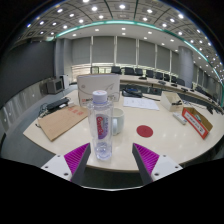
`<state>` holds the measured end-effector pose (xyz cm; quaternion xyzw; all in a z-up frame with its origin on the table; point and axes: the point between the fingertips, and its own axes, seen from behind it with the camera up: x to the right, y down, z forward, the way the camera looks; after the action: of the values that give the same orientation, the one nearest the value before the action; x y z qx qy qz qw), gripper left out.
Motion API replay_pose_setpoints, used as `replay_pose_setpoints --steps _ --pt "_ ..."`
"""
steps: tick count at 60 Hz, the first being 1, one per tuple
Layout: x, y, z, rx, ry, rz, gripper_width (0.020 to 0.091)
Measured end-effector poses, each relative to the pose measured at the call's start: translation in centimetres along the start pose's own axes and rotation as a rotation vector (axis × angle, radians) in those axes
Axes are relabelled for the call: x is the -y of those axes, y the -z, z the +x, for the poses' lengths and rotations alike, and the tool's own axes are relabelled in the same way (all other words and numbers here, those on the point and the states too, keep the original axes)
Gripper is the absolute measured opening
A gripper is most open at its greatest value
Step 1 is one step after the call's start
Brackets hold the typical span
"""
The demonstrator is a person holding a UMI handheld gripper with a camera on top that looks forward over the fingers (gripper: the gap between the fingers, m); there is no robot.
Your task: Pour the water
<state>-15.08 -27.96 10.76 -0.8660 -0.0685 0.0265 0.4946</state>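
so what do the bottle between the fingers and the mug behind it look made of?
Bottle: clear plastic by the look, glossy; the table shows through it, and it has a pale cap. It stands on the table between the open gripper fingers, gaps either side.
Mug: pale, opaque, smooth, with a handle; probably ceramic, could be plastic.

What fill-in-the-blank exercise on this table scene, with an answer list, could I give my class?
1. The clear bottle stands between the tool's two ____ fingers.
2. Just behind the bottle stands a clear ____.
3. On the table beyond the fingers lies a small round ____ disc.
4. The bottle stands ____ on the table.

Missing words: open; cup; red; upright
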Motion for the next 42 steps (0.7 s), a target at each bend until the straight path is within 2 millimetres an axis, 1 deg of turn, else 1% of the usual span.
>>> replay_pose_setpoints --steps 3,7,10,13,18,19,21,22,23,27,30,34,35,37,38,42 --pt "0.5 -1.7 -0.9 -0.006 0.005 0.029 0.0861" --pt "1.1 -3.9 -1.5 -0.028 -0.001 0.059 0.0856" --pt "1.8 -5.3 -1.8 -0.042 0.001 0.088 0.0834" --pt "2.5 -6.4 -2.1 -0.044 0.0 0.119 0.0783" --pt "3.2 -8.1 -2.8 -0.041 -0.011 0.153 0.0653" --pt "3.2 -8.2 -3.0 -0.045 -0.011 0.157 0.0616" --pt "3.1 -8.5 -2.7 -0.062 -0.01 0.16 0.0537" --pt "3.2 -8.6 -2.5 -0.073 -0.006 0.165 0.0518" --pt "3.3 -8.7 -2.5 -0.076 -0.007 0.172 0.0518" --pt "3.5 -9.1 -2.9 -0.069 -0.012 0.183 0.0473" --pt "3.6 -9.0 -3.2 -0.055 -0.015 0.18 0.0419" --pt "3.5 -8.9 -3.2 -0.056 -0.019 0.171 0.0378" --pt "3.5 -8.9 -3.3 -0.056 -0.02 0.169 0.0353" --pt "3.5 -8.8 -3.5 -0.05 -0.021 0.163 0.0342" --pt "3.5 -8.8 -3.7 -0.046 -0.02 0.159 0.0317" --pt "4.0 -8.7 -4.6 -0.031 -0.036 0.157 0.0316"
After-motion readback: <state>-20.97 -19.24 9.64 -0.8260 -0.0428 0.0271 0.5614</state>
